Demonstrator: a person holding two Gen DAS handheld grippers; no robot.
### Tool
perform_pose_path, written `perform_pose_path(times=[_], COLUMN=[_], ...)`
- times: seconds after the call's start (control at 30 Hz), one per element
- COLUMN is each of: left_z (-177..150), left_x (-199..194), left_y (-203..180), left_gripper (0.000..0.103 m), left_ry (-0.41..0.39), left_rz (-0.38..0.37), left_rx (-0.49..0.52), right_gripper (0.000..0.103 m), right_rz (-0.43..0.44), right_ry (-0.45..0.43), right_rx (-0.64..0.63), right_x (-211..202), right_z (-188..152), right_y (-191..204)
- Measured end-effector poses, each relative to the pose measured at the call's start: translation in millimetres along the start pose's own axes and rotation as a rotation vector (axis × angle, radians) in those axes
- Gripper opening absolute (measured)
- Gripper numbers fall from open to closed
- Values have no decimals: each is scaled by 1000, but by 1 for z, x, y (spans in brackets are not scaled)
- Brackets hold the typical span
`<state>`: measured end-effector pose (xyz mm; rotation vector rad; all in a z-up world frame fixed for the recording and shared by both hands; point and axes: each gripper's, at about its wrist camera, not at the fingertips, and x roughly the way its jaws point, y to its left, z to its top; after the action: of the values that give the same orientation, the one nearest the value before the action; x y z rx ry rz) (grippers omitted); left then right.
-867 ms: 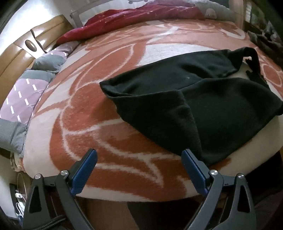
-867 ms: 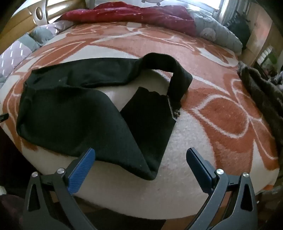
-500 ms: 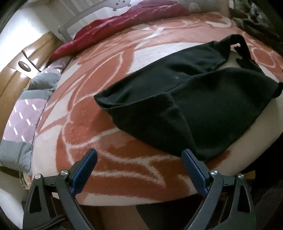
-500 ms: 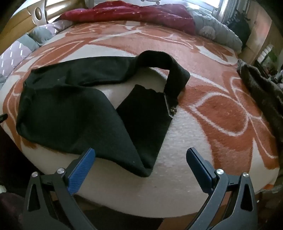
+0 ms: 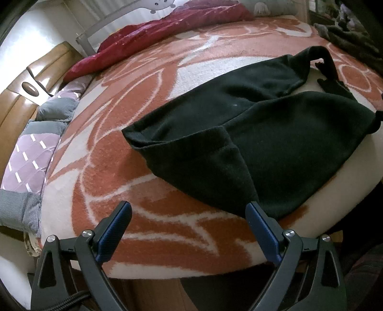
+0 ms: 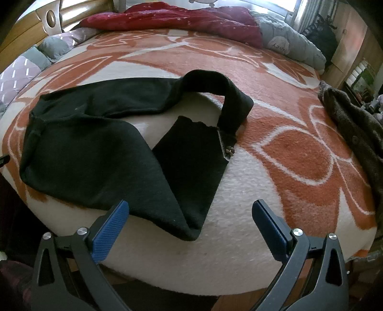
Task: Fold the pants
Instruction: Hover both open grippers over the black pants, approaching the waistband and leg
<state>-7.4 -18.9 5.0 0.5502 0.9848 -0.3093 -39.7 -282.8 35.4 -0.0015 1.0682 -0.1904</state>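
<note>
Black pants (image 5: 251, 134) lie crumpled on the orange and white blanket (image 5: 134, 181), waistband end toward the left. In the right wrist view the pants (image 6: 95, 153) have both legs bent back on themselves, the near leg's folded tip at the bed's front edge and a small metal zipper pull (image 6: 229, 151) on one hem. My left gripper (image 5: 189, 222) is open and empty, just short of the waist corner. My right gripper (image 6: 190, 224) is open and empty, hovering by the folded tip of the near leg.
A red quilt (image 6: 172, 21) and a grey pillow (image 6: 292, 47) lie at the far side. A purple and grey pillow (image 5: 31, 162) and wooden headboard (image 5: 26, 91) are on the left. A dark brown garment (image 6: 354, 134) lies on the bed's right edge.
Both grippers have crept a little closer to the bed, and the left view has tilted. The pants have not moved and both grippers stay open.
</note>
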Motion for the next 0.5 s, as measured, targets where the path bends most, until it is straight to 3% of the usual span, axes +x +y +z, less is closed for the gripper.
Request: perform_pose_path(times=[0.5], left_z=[2], left_x=[8], left_y=[-4], left_gripper=[96], left_ry=[17], left_rz=[-14], left_rx=[-17], right_gripper=[103], right_rz=[-5], right_ry=[1], right_rx=[14], right_x=[1], right_z=[0], right_y=[-8])
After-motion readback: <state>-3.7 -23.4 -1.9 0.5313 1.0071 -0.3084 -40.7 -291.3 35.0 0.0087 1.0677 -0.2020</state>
